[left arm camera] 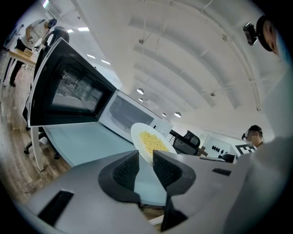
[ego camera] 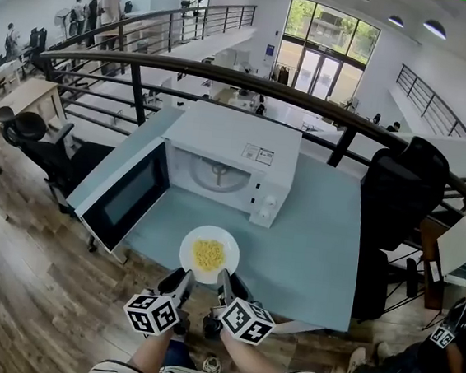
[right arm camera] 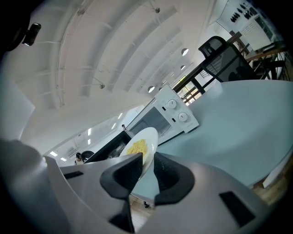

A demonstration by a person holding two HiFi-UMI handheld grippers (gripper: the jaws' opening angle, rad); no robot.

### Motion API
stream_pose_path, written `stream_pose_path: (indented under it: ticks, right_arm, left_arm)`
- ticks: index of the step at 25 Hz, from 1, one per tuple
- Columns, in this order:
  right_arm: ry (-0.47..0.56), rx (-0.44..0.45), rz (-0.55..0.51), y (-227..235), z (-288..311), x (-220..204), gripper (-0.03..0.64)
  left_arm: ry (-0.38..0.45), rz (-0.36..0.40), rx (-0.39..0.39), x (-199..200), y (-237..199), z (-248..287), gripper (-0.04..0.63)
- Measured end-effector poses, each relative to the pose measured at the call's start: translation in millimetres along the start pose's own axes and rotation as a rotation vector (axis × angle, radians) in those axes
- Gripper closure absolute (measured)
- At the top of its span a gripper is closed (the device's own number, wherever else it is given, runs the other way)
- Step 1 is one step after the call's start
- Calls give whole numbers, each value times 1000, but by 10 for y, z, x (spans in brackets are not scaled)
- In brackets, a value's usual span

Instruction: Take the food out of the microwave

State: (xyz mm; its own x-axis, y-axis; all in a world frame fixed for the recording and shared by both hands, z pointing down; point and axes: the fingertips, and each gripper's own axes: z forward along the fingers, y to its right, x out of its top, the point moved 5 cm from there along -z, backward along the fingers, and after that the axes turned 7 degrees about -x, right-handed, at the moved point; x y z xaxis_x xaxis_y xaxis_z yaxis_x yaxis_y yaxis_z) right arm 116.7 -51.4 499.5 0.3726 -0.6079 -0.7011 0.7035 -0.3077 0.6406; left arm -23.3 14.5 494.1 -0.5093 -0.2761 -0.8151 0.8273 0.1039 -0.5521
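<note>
— Where is the food [ego camera: 208, 256] at this point?

— Out of the microwave [ego camera: 245, 154]. It is a heap of yellow noodle-like food in the middle of a white plate [ego camera: 188, 247]. The plate is over the front part of the pale blue table [ego camera: 319, 232], just in front of the oven's open cavity.

— Is the plate resting on the table?

— I cannot tell; the head view puts it above the table top, but no contact shows.

— What about the left tool [left arm camera: 145, 157]?

— Clenched on the plate. The near rim runs in between its two ribbed jaws on the plate's left side.

— And the right tool [right arm camera: 147, 160]?

— Likewise grasping the plate: the rim on the right side is caught between its jaws. The two tools sit close together at the plate's near edge, each with its marker cube towards the person.

— The microwave itself?

— It stands further back on the table. Its door [ego camera: 124, 195] is swung wide open to the left, and the round turntable [ego camera: 218, 174] shows inside. The control knobs are on its right front.
</note>
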Motion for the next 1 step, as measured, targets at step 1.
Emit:
stream_pose_path:
  ticks: [1]
  right_arm:
    - [0, -1, 1, -5, 2, 1, 532]
  left_arm:
    - [0, -2, -1, 4, -3, -2, 489]
